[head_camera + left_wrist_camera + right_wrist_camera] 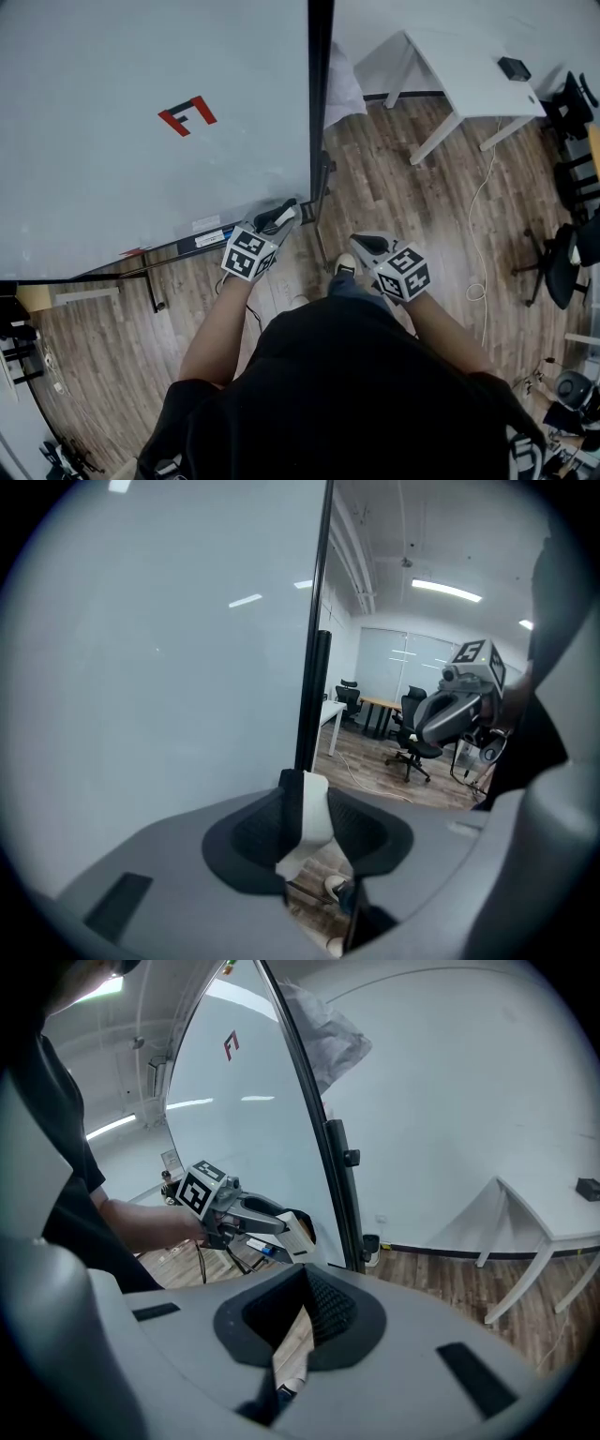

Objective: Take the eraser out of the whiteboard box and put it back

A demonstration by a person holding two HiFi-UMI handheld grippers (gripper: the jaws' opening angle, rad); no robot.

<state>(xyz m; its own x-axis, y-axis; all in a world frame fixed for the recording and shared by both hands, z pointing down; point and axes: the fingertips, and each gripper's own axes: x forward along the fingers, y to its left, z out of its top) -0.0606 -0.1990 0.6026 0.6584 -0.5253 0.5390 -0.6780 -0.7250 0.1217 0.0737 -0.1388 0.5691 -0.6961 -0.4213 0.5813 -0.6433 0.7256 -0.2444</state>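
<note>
Far to the left of the left gripper (279, 218) and above it spreads the whiteboard (141, 169), bare but for a red and black mark (187, 115). Just left of the gripper and a little lower, the whiteboard box (202, 239) runs as a dark tray along the board's bottom edge, with a blue-capped pen lying in it. Under the box, the stand's foot (155, 291) reaches out over the wood floor (403, 187).

The left gripper is clamped on the eraser (315, 810). The white block with a dark face stands upright between the pads, held up off the box beside the board's lower right corner. Just right of this gripper, the board's black frame post (321, 94) rises close to the jaw tips, the nearest thing in its way.

The right gripper (366, 244) hangs near the left one, right of the post. Its jaws meet at the tips, with only floor showing beneath them. A shoe (345, 265) shows just beneath it.

Ahead of the right gripper and to its right, a white table (469, 80) stands well apart with a small black object (514, 67) on top. A pale cable (480, 216) trails over the floor. Furthest right stand black office chairs (562, 258).
</note>
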